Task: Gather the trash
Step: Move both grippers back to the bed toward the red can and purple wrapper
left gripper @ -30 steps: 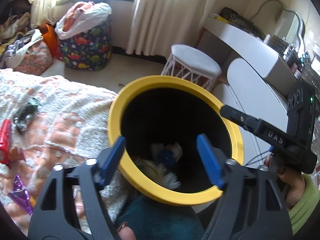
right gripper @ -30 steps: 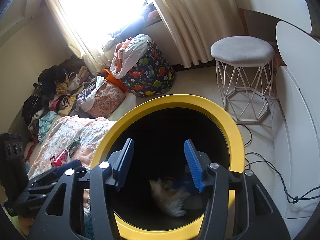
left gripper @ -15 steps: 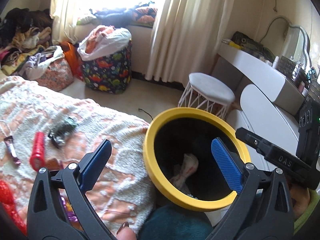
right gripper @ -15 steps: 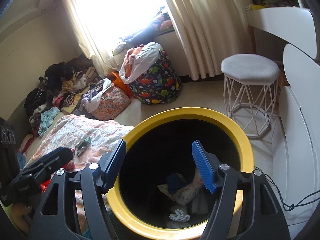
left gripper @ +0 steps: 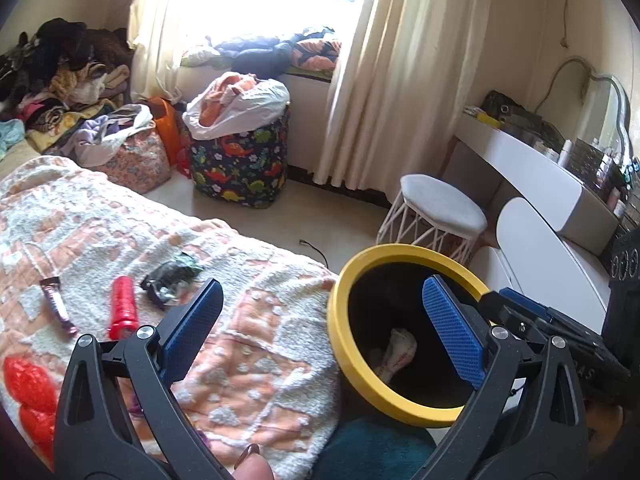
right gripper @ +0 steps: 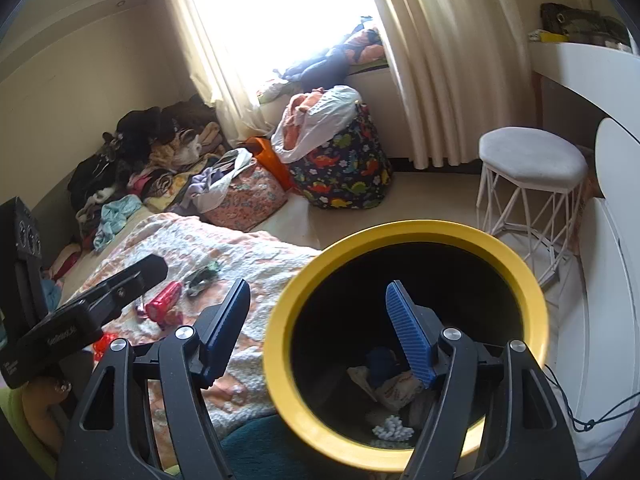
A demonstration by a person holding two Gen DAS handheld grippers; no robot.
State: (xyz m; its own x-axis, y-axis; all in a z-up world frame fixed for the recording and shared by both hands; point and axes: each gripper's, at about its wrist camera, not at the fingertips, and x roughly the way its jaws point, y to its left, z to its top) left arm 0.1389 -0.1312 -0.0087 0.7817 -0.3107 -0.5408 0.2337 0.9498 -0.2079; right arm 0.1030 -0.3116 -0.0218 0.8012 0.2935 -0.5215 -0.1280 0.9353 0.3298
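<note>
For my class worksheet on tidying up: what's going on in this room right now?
A person holds two grippers over a bed, collecting trash. Both are empty: the left gripper stands wide open, and the right gripper is opening above the yellow-rimmed bin, which already holds crumpled scraps. A red wrapper and a dark wrapper remain on the blanket.

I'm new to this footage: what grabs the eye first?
The yellow-rimmed bin beside the bed, with crumpled trash in its dark bottom. Next, the litter on the blanket: a red bottle and a dark wrapper. Behind, a dinosaur-print bag stands under the bright window.
</note>
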